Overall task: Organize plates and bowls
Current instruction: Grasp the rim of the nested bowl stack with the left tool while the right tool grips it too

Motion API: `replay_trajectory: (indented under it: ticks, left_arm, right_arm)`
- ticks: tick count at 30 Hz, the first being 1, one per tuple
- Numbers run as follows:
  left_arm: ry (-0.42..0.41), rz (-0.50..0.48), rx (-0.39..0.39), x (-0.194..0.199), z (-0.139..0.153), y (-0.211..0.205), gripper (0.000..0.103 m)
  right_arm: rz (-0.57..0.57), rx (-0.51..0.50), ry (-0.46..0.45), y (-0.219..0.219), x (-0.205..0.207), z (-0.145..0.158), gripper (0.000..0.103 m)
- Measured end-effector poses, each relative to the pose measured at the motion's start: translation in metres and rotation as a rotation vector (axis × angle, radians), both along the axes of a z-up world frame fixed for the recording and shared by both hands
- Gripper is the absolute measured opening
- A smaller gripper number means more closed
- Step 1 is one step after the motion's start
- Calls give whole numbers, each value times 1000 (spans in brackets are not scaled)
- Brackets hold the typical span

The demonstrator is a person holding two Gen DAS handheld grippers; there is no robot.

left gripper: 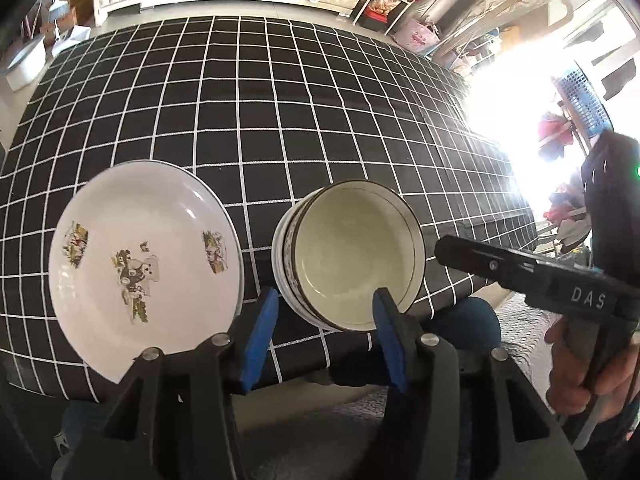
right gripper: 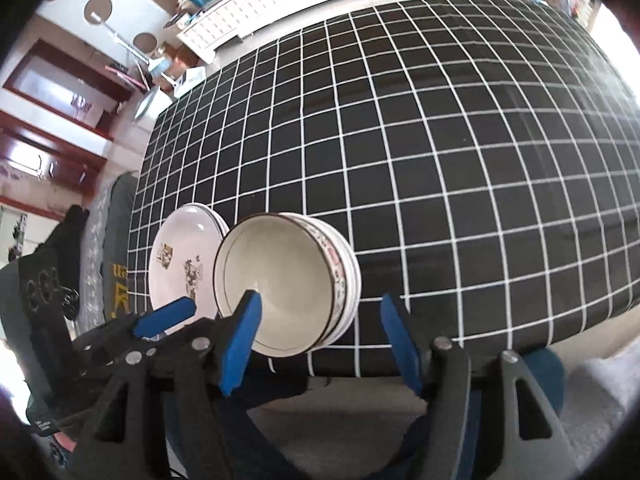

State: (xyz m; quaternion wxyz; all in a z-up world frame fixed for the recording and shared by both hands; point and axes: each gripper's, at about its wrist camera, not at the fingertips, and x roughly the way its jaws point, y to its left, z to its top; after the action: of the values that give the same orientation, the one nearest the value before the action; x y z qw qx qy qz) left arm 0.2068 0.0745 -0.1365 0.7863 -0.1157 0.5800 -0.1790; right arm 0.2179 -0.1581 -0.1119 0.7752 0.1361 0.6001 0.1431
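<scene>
Jaws spread on both grippers, glossy round plates (left gripper: 148,256), stacked bowls (left gripper: 356,256)

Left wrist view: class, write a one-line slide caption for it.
Open left gripper faces a floral plate beside stacked bowls on a black grid tablecloth; right gripper alongside.

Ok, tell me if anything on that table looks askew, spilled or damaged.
Nothing spilled or broken. The plates and the stacked bowls sit side by side at the near edge of the table, and the plates may slightly overhang it. Both grippers are open and empty.
</scene>
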Motion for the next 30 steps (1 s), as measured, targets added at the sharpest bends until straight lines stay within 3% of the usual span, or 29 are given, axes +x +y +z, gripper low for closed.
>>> replay_trajectory:
  ticks: [3,6,10,30]
  left_arm:
    - [7,-20,-36,3,-9,8,47]
    - [8,-48,-41,6,-17,10,47]
    - [22,-77,-55,17,-25,6,47]
    - [9,-205,2,51,-56,-1,49]
  right_arm:
    - [-23,5,12,2,-1,-10,67]
    - [-70,78,51,0,0,-23,67]
    - [-98,68,72,0,4,-36,67]
    - [-100,110,132,3,24,-72,67]
